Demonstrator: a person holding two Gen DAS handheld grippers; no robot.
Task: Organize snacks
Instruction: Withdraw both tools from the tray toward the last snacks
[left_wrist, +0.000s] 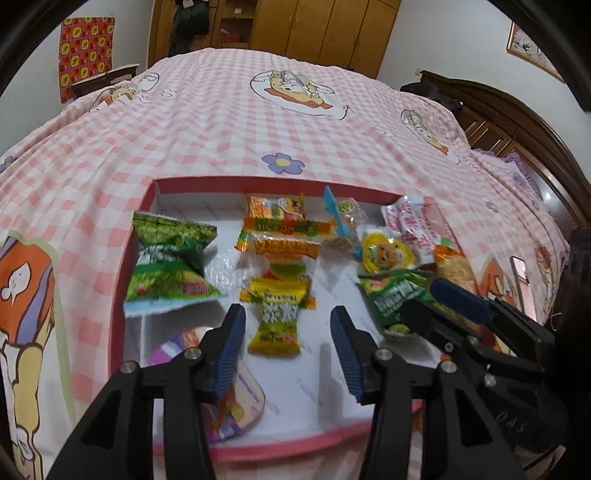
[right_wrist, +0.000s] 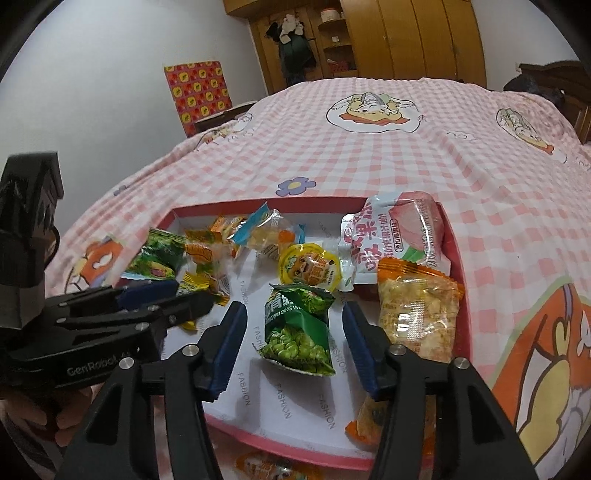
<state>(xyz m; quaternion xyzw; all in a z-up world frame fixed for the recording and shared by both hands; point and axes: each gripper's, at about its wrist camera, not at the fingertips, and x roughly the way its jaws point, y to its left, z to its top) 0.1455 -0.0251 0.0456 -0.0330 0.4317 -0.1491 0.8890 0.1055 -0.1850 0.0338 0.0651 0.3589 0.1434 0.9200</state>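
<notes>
Both grippers are hovering over the shallow pink-rimmed white cardboard tray (right_wrist: 456, 254) lying on the pink checked bedspread (left_wrist: 295, 122). The left gripper (left_wrist: 288, 336) is spread wide and holding nothing, lined up over the small yellow-and-green sweet packet (left_wrist: 275, 321) in the tray's middle. The right gripper (right_wrist: 293, 336) is likewise released, straddling the green crinkled pea bag (right_wrist: 299, 332). A second green bag (left_wrist: 166, 258) is lying at the tray's left side. Probably each gripper is preparing a pick; lowering straight down and pinching the packets across their narrow middle, not the slippery sealed ends, should be working best.
</notes>
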